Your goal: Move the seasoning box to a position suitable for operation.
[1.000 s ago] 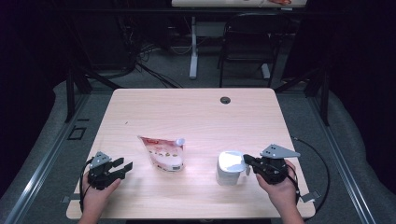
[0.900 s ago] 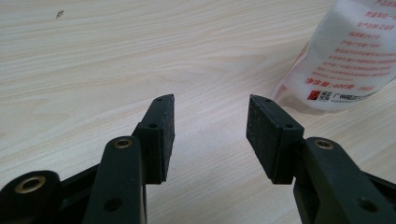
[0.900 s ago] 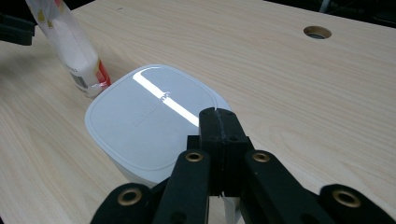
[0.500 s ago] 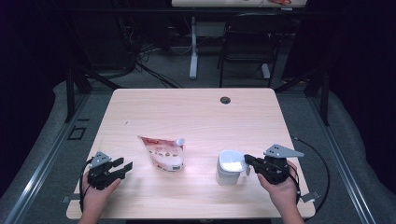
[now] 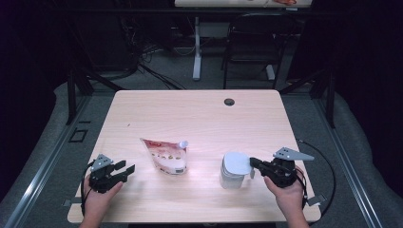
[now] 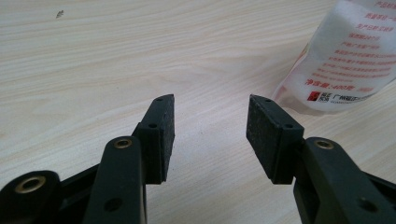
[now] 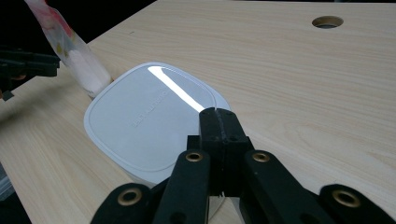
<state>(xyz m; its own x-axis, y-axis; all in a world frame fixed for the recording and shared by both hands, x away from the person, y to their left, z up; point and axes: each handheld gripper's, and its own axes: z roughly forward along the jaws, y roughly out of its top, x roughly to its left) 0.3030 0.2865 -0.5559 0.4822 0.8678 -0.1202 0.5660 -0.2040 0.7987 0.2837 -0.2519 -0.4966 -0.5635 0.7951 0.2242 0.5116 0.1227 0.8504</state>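
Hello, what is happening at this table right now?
A person sits at a wooden table with a gripper in each hand. The right gripper is shut, with its tips at the edge of the lid of a white container, which stands upright. The left gripper is open and holds nothing; it rests near the left side of the table. Between the two lies a white and red pouch with a spout, flat on the table and untouched.

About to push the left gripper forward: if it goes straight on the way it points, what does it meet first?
Probably the spouted pouch. The left gripper points at its near end, with bare table between.
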